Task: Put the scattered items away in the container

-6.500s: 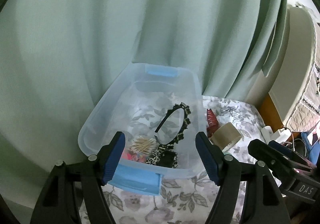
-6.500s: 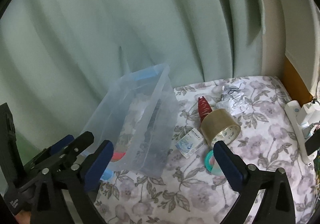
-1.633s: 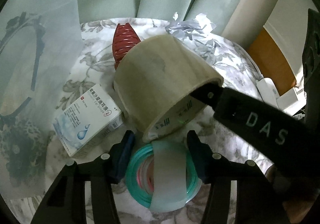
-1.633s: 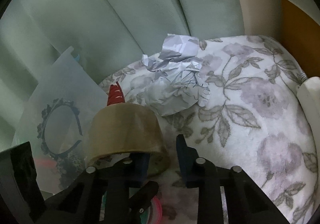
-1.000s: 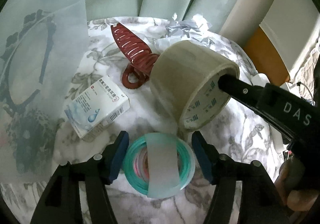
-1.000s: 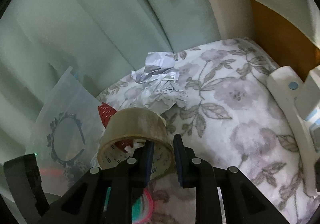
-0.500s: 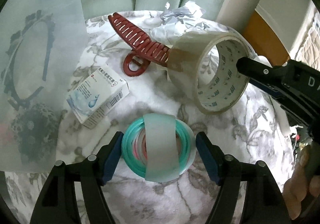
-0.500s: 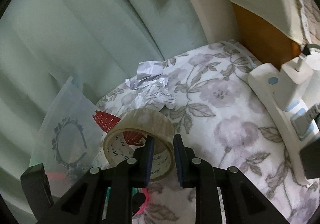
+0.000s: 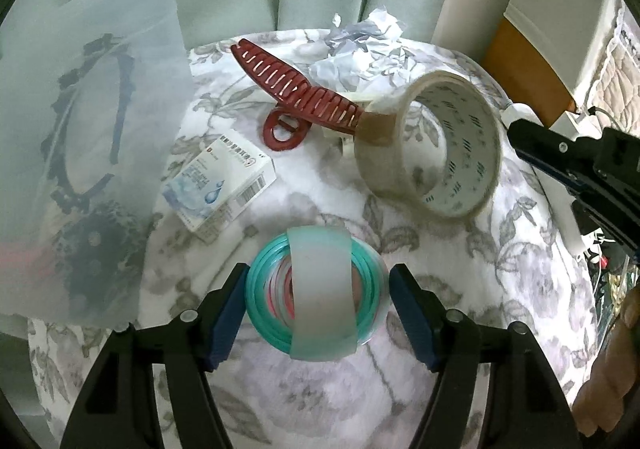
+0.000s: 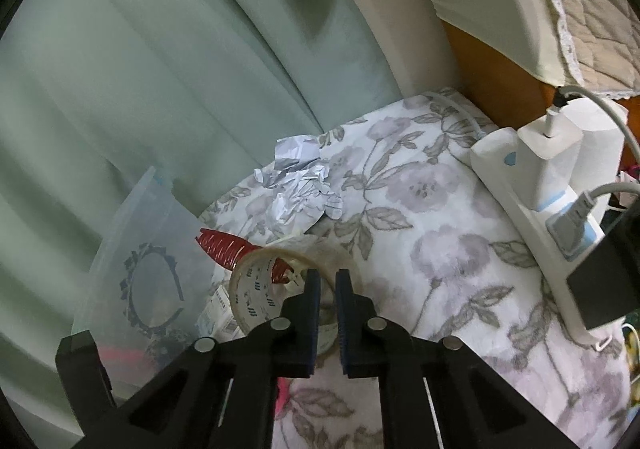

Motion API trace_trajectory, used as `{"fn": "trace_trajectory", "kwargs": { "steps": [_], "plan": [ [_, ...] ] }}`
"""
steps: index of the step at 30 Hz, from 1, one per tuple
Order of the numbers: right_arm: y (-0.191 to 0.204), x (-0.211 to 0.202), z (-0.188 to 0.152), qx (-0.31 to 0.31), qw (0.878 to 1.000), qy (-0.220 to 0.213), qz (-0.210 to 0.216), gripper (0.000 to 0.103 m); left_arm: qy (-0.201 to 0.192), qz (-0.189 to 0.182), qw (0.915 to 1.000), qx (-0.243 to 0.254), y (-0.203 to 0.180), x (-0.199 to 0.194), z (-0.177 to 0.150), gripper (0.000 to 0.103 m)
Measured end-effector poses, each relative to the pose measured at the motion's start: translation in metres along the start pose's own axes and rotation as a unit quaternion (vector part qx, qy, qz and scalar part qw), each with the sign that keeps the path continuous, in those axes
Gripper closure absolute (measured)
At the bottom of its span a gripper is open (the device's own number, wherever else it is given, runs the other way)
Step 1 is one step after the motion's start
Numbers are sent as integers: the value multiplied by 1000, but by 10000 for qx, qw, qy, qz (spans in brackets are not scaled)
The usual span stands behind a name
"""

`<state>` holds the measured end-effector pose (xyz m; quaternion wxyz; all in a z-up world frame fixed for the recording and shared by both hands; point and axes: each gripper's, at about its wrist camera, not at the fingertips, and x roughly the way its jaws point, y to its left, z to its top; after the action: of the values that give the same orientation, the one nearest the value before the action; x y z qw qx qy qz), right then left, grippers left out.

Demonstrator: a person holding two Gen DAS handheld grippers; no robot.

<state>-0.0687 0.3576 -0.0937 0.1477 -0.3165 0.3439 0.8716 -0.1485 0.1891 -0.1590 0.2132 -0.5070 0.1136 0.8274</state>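
Note:
My left gripper is open, its blue pads either side of a teal round case of hair bands on the floral bedspread. My right gripper is shut with nothing seen between its pads. Its tip sits just right of the brown tape roll, which rests tilted against a red hair claw. In the right wrist view the tape roll lies partly hidden behind the fingers. A white eye-drop box lies near the translucent bin, which holds a black headband.
Crumpled paper lies at the back by the green curtain. A white power strip with plugs and cables runs along the right edge of the bedspread. A person's hand shows at the far right.
The tape roll has come out of my right gripper and dropped onto the bedspread. The right jaws have shut and drawn back to the right. My left gripper still flanks the teal case.

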Motion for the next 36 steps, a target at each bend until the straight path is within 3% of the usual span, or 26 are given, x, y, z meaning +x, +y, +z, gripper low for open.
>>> {"fn": "trace_trajectory", "kwargs": {
  "steps": [9,18,20,22,24,36],
  "plan": [
    [-7,3,-7,106,9998,172,-94,93,57,38,10000,-57,6,-16,-23,31],
    [-19,20,0,274,9986,328,-307,90,146,13,9998,-102,10,-18,-24,31],
    [-19,25,2,287,9985,350,-323,85,167,-21,9998,-125,11,-17,-23,31],
    [-19,29,4,300,9984,350,-315,71,193,-63,9997,-158,13,-14,-21,31],
    [-19,33,6,296,9984,367,-317,66,215,-79,9996,-183,14,-15,-22,31],
    [-15,74,12,145,9978,565,-316,66,159,-189,9996,-110,13,-15,-18,31]
  ]
}}
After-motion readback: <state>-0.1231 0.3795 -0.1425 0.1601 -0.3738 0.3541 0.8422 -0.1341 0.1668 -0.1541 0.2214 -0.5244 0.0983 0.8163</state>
